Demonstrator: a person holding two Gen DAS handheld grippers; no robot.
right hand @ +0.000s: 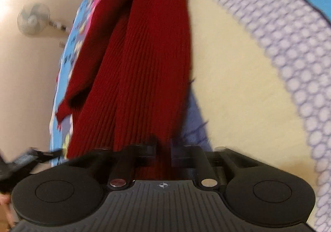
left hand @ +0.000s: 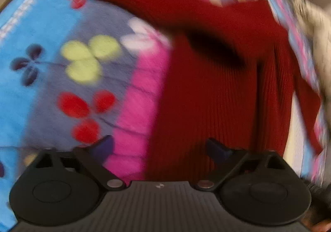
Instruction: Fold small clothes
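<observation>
A dark red ribbed knit sweater (left hand: 206, 95) lies on a flowered fleece blanket (left hand: 62, 56), one sleeve stretched toward the far left. My left gripper (left hand: 160, 147) is open and empty, its fingers wide apart over the sweater's near left edge. In the right wrist view the sweater (right hand: 144, 62) runs away from me with a sleeve hanging at the left. My right gripper (right hand: 163, 149) is shut on the sweater's near edge, the red knit pinched between its fingers. Both views are blurred.
A cream fabric with a lilac dotted border (right hand: 248, 79) lies right of the sweater. A pale fuzzy cloth (left hand: 316, 31) sits at the blanket's right edge. A wall fan (right hand: 34, 19) hangs on the pale wall at left.
</observation>
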